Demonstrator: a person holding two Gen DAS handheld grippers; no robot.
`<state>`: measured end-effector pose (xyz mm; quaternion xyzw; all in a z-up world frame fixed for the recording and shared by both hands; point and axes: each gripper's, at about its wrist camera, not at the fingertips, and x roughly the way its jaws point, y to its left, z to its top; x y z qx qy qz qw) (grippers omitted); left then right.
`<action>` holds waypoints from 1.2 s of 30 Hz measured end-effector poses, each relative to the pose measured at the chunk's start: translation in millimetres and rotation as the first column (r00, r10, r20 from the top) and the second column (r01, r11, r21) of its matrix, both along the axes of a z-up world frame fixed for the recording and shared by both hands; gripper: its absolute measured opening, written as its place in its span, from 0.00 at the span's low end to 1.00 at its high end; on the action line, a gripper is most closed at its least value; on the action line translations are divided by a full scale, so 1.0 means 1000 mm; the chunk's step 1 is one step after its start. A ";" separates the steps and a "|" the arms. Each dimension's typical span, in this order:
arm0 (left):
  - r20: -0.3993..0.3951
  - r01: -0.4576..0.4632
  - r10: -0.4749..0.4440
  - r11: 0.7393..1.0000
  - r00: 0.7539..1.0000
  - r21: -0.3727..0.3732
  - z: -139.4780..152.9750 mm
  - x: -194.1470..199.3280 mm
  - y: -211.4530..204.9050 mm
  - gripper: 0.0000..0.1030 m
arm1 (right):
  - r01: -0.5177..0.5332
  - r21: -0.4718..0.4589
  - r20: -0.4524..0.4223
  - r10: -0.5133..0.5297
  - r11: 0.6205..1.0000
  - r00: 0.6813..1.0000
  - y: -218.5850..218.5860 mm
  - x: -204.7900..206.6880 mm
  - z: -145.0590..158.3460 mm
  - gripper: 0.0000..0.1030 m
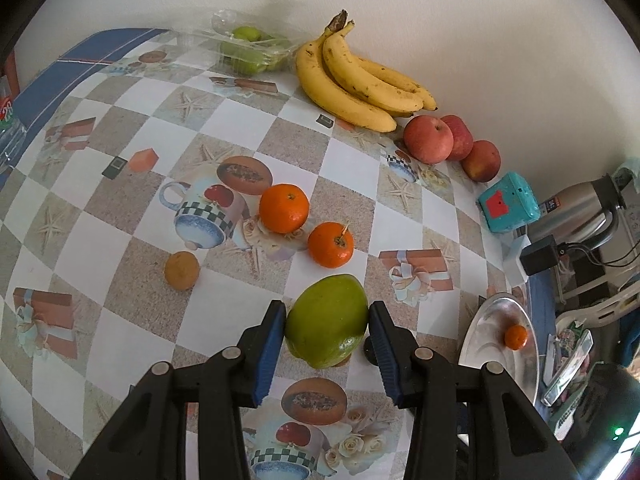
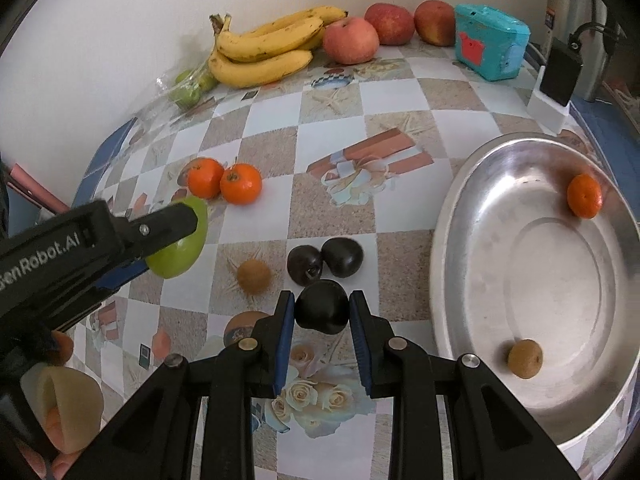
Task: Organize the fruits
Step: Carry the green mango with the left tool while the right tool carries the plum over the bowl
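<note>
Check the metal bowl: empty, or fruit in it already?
Not empty. The metal bowl holds one orange and one small brown fruit.

Shiny metal tray [image 2: 460, 216], glossy tablecloth [image 2: 400, 96]

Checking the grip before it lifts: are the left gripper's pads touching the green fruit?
Touching. The left wrist view shows both blue pads of the left gripper pressed against the green fruit, no gap.

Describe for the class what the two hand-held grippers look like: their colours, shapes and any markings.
Each hand-held gripper, left and right, has black angular plastic linkage arms joined by round silver pivot pins. The flat fingers carry blue ribbed pads. The right wrist view shows white lettering on the left one's black side, partly cut off.
</note>
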<state>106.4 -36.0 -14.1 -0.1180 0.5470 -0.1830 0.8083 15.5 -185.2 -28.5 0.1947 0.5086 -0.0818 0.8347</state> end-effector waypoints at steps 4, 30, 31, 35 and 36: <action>0.007 0.012 -0.012 1.000 1.000 0.002 0.003 -0.003 -0.005 0.44 | 0.042 0.003 0.027 -0.042 0.999 0.999 -0.014 -0.006 0.010 0.28; 0.120 0.436 -0.459 0.882 0.880 0.179 0.014 -0.098 -0.138 0.44 | 0.485 -0.030 -0.036 -0.485 0.874 0.873 -0.137 -0.084 0.000 0.28; 0.121 0.448 -0.473 0.874 0.873 0.189 0.013 -0.102 -0.141 0.44 | 0.486 -0.029 -0.040 -0.486 0.874 0.873 -0.136 -0.083 -0.001 0.28; 0.122 0.463 -0.495 0.860 0.860 0.215 0.009 -0.108 -0.147 0.44 | 0.484 -0.032 -0.047 -0.485 0.875 0.873 -0.136 -0.085 -0.002 0.28; 0.120 0.464 -0.495 0.859 0.860 0.217 0.007 -0.108 -0.147 0.44 | 0.483 -0.033 -0.051 -0.484 0.875 0.873 -0.136 -0.085 -0.003 0.28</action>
